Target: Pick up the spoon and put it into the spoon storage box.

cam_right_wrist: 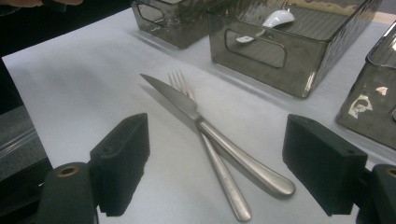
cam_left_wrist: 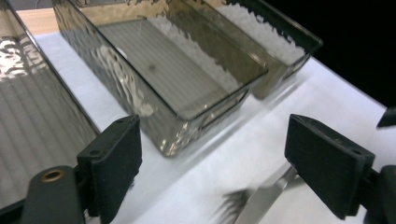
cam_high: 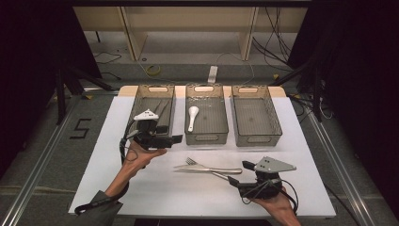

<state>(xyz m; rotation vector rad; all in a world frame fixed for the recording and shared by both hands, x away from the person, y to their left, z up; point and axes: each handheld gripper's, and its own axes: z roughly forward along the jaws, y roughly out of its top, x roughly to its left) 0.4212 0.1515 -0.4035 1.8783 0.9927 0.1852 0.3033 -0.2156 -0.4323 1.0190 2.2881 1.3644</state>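
Note:
A steel knife (cam_high: 211, 169) and a fork (cam_high: 192, 162) lie crossed on the white table, in front of three grey see-through bins. My right gripper (cam_high: 240, 172) is open just right of their handles and points left at them. In the right gripper view the knife (cam_right_wrist: 187, 105) lies over the fork (cam_right_wrist: 229, 191), between and just ahead of my open right gripper (cam_right_wrist: 215, 140). My left gripper (cam_high: 171, 140) hovers open in front of the left bin (cam_high: 139, 101) and holds nothing. Blurred fork tines (cam_left_wrist: 233, 205) show low between the jaws of the left gripper (cam_left_wrist: 212, 144).
The middle bin (cam_high: 206, 136) holds a white spoon (cam_high: 192, 115), and the right bin (cam_high: 258, 139) looks bare inside. Dark slender items (cam_high: 160, 110) lie in the left bin. The table's edges drop to a grey floor with cables behind.

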